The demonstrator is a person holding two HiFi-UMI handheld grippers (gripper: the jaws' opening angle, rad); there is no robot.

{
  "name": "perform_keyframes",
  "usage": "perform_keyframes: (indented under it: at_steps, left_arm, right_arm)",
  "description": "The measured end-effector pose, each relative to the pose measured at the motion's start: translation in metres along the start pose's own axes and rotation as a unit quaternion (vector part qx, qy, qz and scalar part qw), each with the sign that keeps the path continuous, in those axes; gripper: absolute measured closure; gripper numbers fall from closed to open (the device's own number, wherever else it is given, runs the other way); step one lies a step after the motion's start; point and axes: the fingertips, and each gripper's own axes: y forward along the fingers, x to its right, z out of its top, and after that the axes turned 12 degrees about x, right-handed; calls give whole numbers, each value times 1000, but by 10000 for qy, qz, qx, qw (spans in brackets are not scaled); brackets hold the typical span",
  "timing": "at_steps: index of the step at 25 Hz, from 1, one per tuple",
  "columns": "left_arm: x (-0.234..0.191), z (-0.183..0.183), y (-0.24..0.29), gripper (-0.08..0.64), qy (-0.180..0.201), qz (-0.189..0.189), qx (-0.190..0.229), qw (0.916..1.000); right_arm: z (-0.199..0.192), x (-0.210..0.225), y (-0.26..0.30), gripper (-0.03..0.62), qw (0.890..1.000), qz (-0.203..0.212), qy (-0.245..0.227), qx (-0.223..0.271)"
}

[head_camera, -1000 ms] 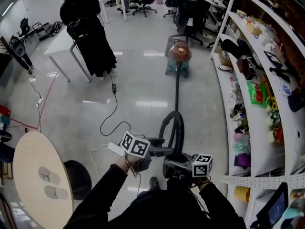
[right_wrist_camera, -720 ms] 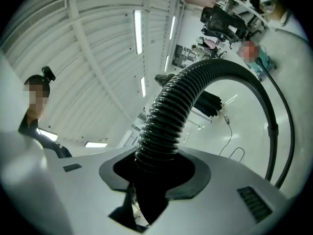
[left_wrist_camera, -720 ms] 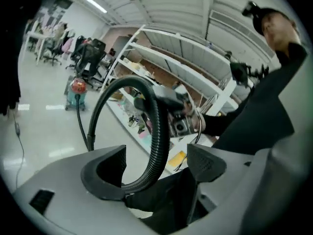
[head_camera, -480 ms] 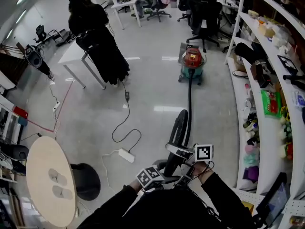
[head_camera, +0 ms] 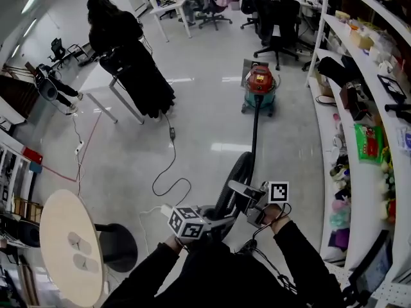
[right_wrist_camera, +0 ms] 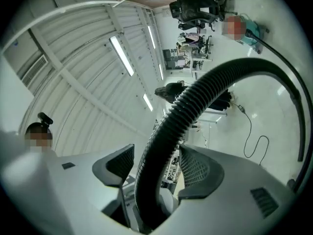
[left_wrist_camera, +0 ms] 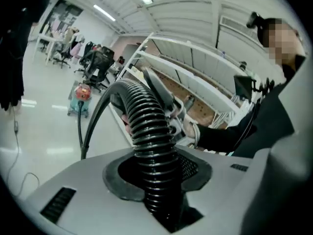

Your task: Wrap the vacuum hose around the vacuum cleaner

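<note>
Here, my left claw (left_wrist_camera: pixel 155 168) closes on the black vacuum hose (head_camera: pixel 239 172) while my right claw (right_wrist_camera: pixel 154 168) opens around it. The red vacuum cleaner (head_camera: pixel 260 82) stands well ahead on the floor (head_camera: pixel 199 120).

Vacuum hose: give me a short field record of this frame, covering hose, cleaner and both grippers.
vacuum cleaner: red-topped, on the floor ahead, hose not yet wrapped around it
vacuum hose: runs along the floor from the cleaner, loops up into both grippers
left gripper: jaws closing, pads on the hose
right gripper: jaws opening, hose loose between them
</note>
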Motion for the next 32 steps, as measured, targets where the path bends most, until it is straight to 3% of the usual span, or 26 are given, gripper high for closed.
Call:
perform_keyframes:
  at_steps: [2, 4, 5, 7, 10, 13, 14, 15, 16, 19, 21, 24, 26, 29, 31, 32]
  left_arm:
    - [-12, 25, -1, 408, -551, -171, 140, 9982]
    - [-28, 51, 1, 408, -956, -319, 235, 9946]
    - [-37, 64, 3, 407, -1139, -366, 281, 9924]
    - [-55, 90, 10, 405, -1543, -455, 366, 9863]
    - [-75, 126, 18, 402, -2225, -770, 418, 9710]
    - [-98, 165, 24, 399, -2742, -1095, 566, 9537]
    - [-105, 177, 25, 399, -2811, -1187, 598, 9504]
    - [-112, 187, 25, 399, -2791, -1265, 583, 9501]
    - [-118, 193, 25, 389, -2665, -1311, 507, 9535]
    - [-146, 197, 20, 239, -1892, -1223, -15, 9743]
    - [-177, 199, 8, 209, -1546, -1038, -181, 9823]
    - [-220, 207, -35, 207, -1388, -824, 116, 9868]
    - [-228, 199, -67, 209, -888, -727, 256, 9931]
    - [-208, 149, -85, 209, 349, -664, -40, 9972]
    - [-198, 106, -74, 207, 1339, -526, -418, 9887]
    - [-199, 89, -64, 207, 1858, -352, -593, 9802]
  right_arm:
    - [2, 10, -12, 318, 9996, -188, -193, -125]
    - [-7, 26, -31, 319, 9938, -529, -793, -581]
    - [-18, 33, -41, 319, 9855, -686, -1214, -967]
    - [-48, 39, -50, 318, 9598, -781, -2011, -1796]
    - [-89, 40, -27, 311, 9105, -737, -2977, -2775]
    - [-100, 61, 14, 310, 8559, -868, -3857, -3332]
    - [-96, 67, 28, 313, 8462, -956, -4051, -3328]
    - [-90, 71, 42, 353, 8464, -1049, -4121, -3206]
    - [-83, 73, 55, 407, 8566, -1124, -4048, -2996]
    - [-57, 71, 86, 419, 9107, -1260, -3307, -2131]
    - [-29, 74, 99, 422, 9420, -1368, -2740, -1373]
    - [25, 75, 112, 426, 9712, -1441, -1899, 7]
    - [63, 76, 118, 428, 9726, -1494, -1597, 789]
    - [106, 84, 125, 428, 9644, -1648, -1269, 1630]
    - [127, 87, 130, 428, 9584, -1656, -1040, 2080]
    - [137, 88, 132, 428, 9549, -1654, -935, 2281]
